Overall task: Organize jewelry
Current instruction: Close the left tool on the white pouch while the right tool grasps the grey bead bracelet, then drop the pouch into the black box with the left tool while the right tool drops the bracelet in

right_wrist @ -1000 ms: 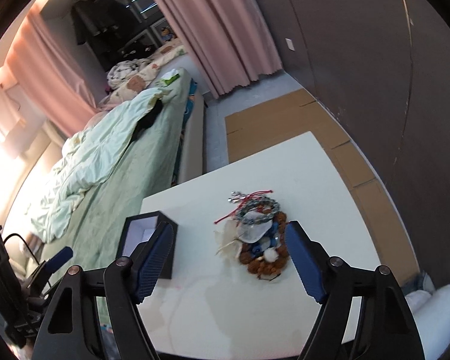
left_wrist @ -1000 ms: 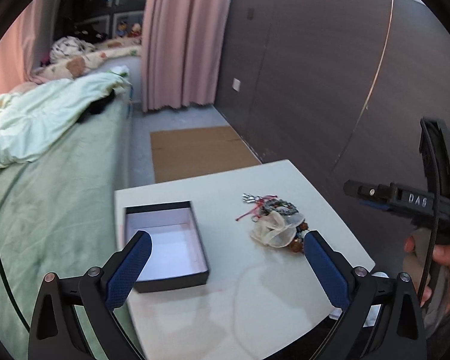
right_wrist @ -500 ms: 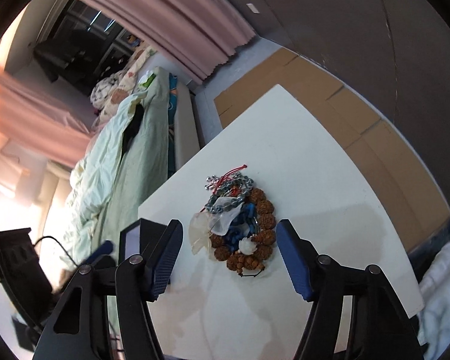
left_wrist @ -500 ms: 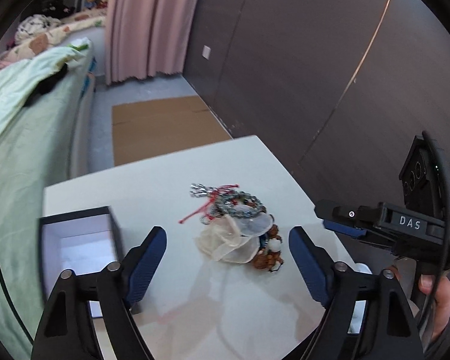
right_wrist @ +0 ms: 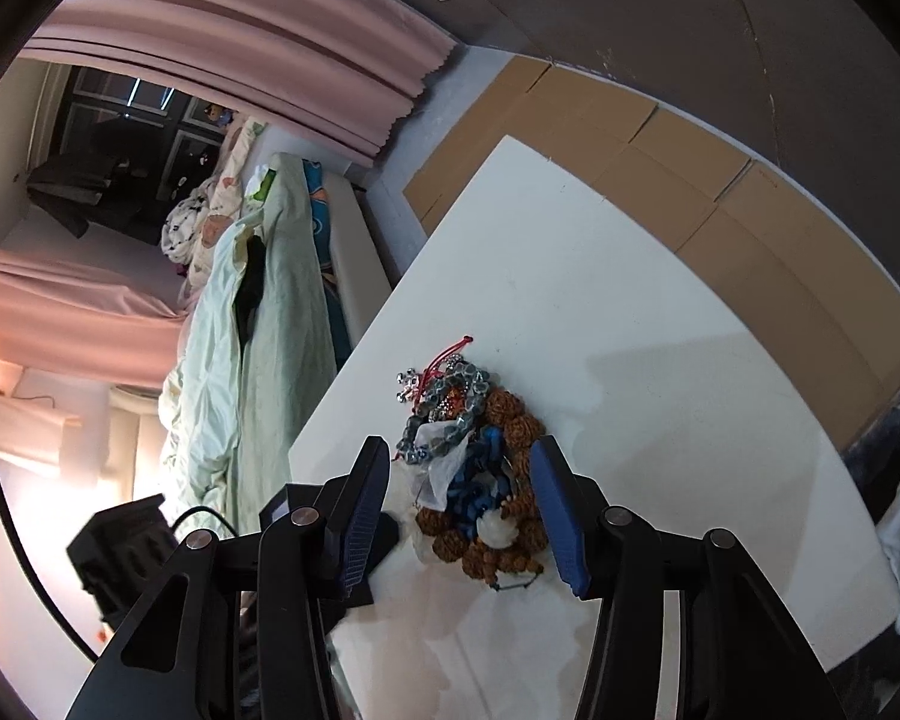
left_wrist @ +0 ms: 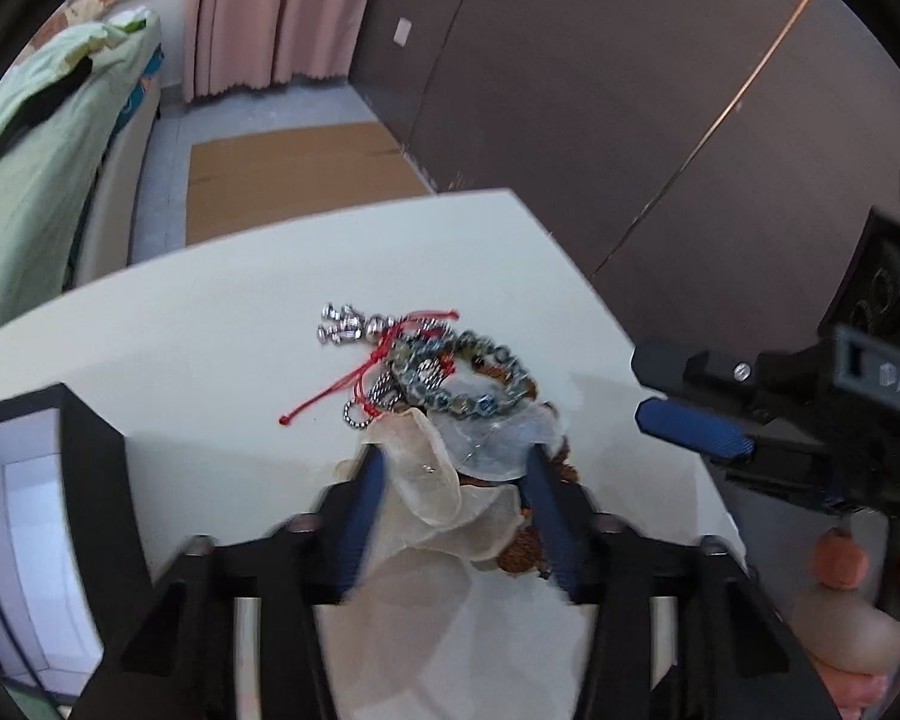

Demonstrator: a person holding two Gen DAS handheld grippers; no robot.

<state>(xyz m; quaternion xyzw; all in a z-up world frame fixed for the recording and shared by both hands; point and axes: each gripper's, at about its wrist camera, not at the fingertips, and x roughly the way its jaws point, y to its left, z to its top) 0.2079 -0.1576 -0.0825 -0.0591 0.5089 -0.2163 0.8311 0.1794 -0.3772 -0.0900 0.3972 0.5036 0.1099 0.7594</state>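
Note:
A heap of jewelry lies on the white table (left_wrist: 198, 324): a grey bead bracelet (left_wrist: 456, 378), silver charms on a red cord (left_wrist: 354, 330), brown bead strands (right_wrist: 510, 420), a blue piece (right_wrist: 480, 480) and sheer organza pouches (left_wrist: 438, 468). My left gripper (left_wrist: 453, 462) is open, low over the heap, its blue pads either side of the pouches. My right gripper (right_wrist: 459, 468) is open, its pads straddling the heap from the other side; it also shows in the left wrist view (left_wrist: 690, 426). An open black box (left_wrist: 36, 480) with white lining sits to the left.
A bed with a green duvet (right_wrist: 258, 324) runs along the table's left side. Flat cardboard (left_wrist: 294, 174) lies on the floor beyond the table. A dark panelled wall (left_wrist: 570, 90) stands at right, pink curtains (left_wrist: 270, 12) behind.
Both grippers have moved down and in toward the jewelry heap, narrowing somewhat. The left one swung right, away from the box, and now sits over the pouches.

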